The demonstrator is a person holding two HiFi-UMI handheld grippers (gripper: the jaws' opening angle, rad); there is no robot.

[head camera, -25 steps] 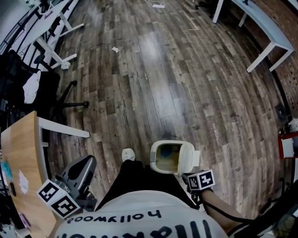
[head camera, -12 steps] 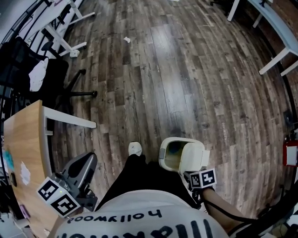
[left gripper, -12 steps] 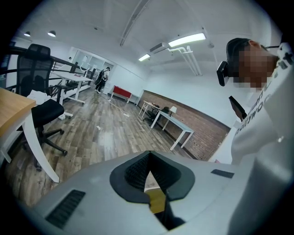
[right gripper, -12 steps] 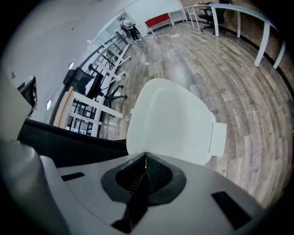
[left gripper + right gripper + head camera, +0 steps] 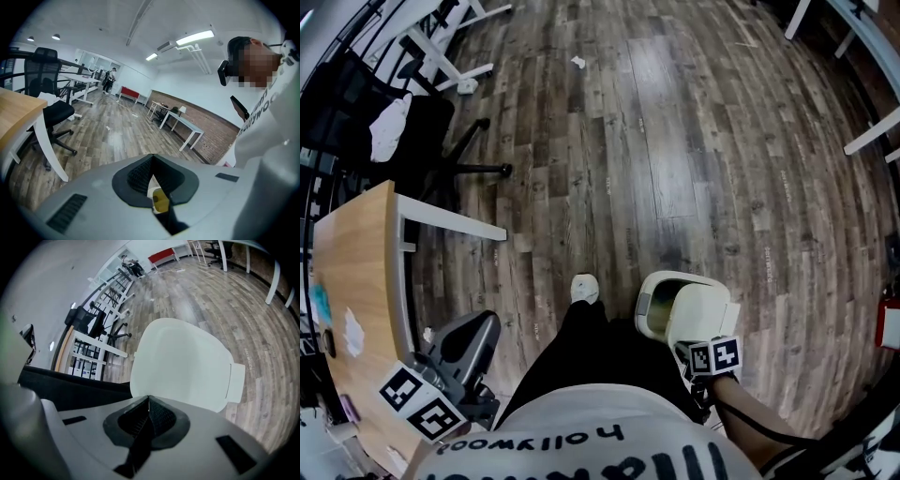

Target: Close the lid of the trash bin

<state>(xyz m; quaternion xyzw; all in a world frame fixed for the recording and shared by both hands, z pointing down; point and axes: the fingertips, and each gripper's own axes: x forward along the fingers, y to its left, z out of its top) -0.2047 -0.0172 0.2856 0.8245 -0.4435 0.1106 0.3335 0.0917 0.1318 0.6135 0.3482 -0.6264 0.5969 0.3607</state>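
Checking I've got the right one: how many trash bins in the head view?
1. The trash bin stands on the floor beside the person's shoe, near the right gripper. Others may be hidden.

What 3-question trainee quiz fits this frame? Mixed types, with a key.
1. True or false: the lid fully covers the trash bin.
2. Which tool points at the lid? A) left B) right C) both
3. Fill in: the left tool is next to a wood-topped ____.
Key: 1 false, a dark opening shows beside the lid. 2 B, the right tool, jaws together. 3 desk.
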